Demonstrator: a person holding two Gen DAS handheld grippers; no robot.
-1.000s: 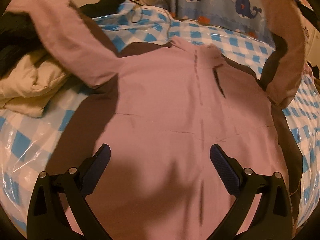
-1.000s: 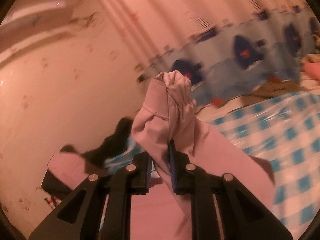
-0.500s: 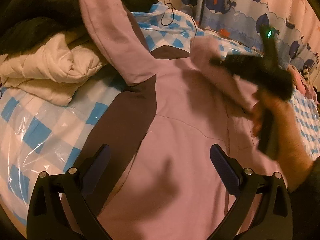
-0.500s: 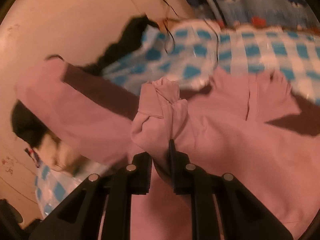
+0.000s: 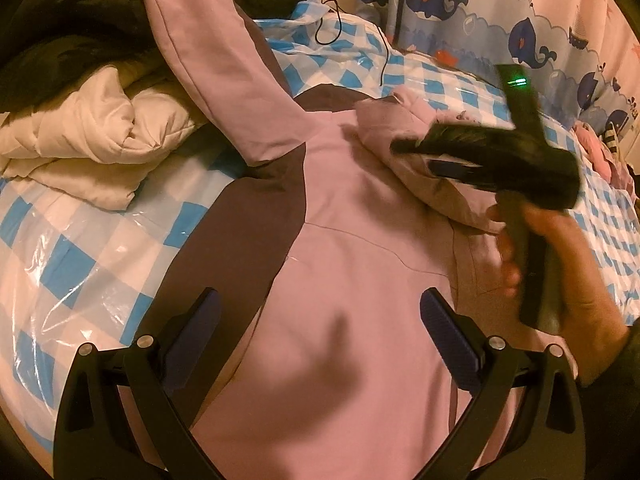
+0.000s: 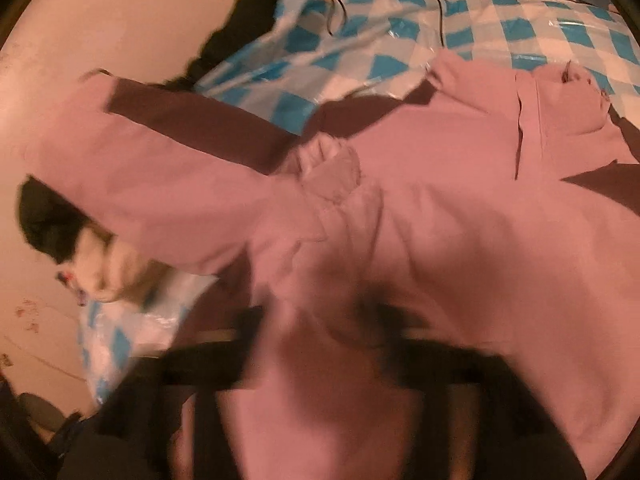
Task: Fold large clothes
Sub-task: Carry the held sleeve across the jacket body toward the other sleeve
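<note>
Left wrist view: the pink jacket [image 5: 360, 280] lies spread front-up on a bed covered with blue-checked plastic sheeting [image 5: 80, 264], filling the middle of the picture from 6 o'clock up to its collar near 12. The left gripper [image 5: 320, 332] hangs over the jacket's lower body with its jaws spread wide and nothing between them. At 3 o'clock the right gripper [image 5: 416, 156], held in the person's hand [image 5: 560, 272], has brought one sleeve [image 5: 400, 136] across the chest. Its jaws have just been opening, and in the blurred right wrist view the sleeve cuff [image 6: 328, 168] lies loose on the jacket, ahead of the jaws rather than pinched, so the sleeve looks released. The other sleeve [image 5: 224, 64] runs up toward 10 o'clock, draped over a cream quilted garment [image 5: 80, 144] and dark clothes [image 5: 72, 28].

The step in hand seems to be folding the first sleeve inward, and it looks as good as done. The next move most likely calls for the left gripper to travel toward 10 o'clock, pinch the outstretched sleeve near its cuff, lift it clear of the cream garment without dragging that along, and lay it over the chest beside the first. The right gripper should back away without catching the cuff. The body has yet to be folded.
</note>
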